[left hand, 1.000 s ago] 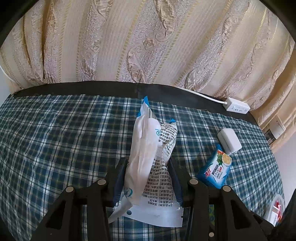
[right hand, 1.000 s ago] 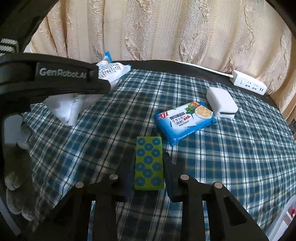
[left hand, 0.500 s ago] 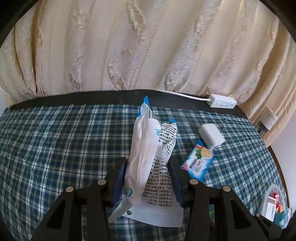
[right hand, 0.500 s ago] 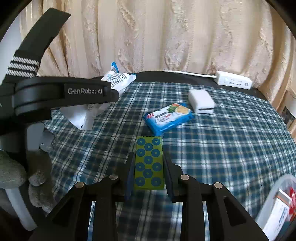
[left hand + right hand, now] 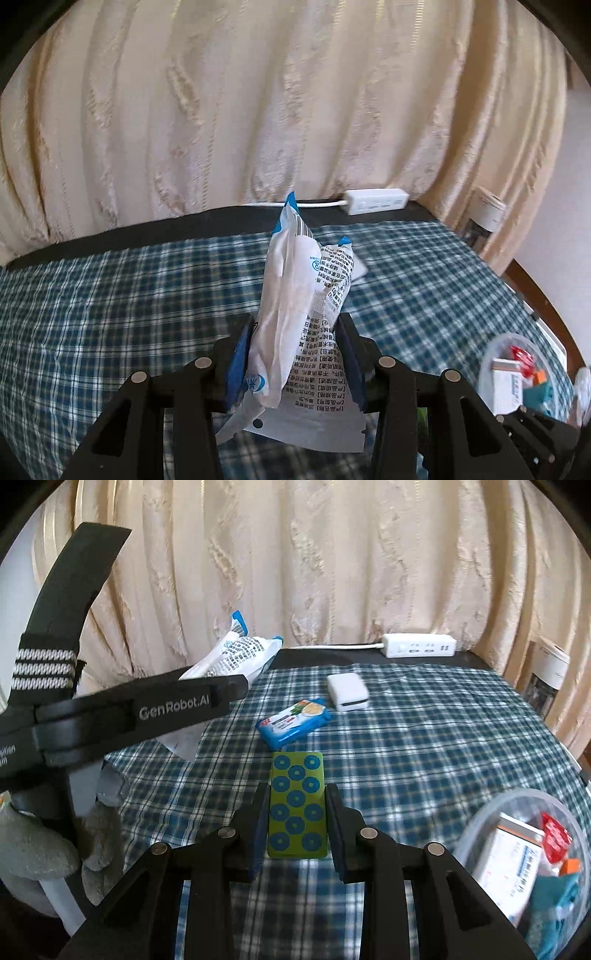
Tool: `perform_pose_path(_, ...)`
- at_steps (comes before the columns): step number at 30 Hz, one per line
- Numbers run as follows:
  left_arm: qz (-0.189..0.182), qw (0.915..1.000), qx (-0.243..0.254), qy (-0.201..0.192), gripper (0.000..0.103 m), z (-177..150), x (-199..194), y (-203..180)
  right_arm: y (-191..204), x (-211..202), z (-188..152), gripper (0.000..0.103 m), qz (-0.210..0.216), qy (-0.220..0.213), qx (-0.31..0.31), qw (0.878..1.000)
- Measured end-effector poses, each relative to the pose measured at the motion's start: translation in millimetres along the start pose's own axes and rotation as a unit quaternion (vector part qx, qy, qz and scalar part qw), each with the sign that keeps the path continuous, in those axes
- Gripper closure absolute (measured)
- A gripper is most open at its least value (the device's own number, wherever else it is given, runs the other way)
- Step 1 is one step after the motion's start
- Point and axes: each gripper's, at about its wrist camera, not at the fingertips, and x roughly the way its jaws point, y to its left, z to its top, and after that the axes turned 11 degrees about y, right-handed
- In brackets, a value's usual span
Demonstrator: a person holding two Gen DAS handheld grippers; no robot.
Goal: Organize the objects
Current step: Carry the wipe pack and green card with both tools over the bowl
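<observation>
The left gripper point(image 5: 295, 354) clamps a white pouch point(image 5: 299, 317) printed with Chinese text above the plaid tablecloth point(image 5: 424, 746). The right gripper point(image 5: 295, 812) pinches a green card point(image 5: 297, 805) of blue circles; "GenRobot.AI" marks the left gripper's side.

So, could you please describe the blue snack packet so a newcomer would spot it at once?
On the plaid tablecloth, find the white power strip by the curtain. Nearer lies a white box, and beside it the blue snack packet, the only flat blue wrapper picturing crackers.
</observation>
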Motion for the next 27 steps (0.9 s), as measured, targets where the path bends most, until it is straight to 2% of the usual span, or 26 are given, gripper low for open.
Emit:
perform_pose_path(13,-0.035,0.9966,0.074,-0.011,0.055,-18.7,-22.9,-58.2,-42.7,-47.9,-25.8,0.073,-0.022,-0.029,0.051,0.998)
perform_pose_path(27,-0.048,0.9894,0.136,-0.017,0.055,-34.9,-42.8,-123.8,-101.4,-90.2,-56.8,0.073,-0.038,-0.06,0.108,0.992)
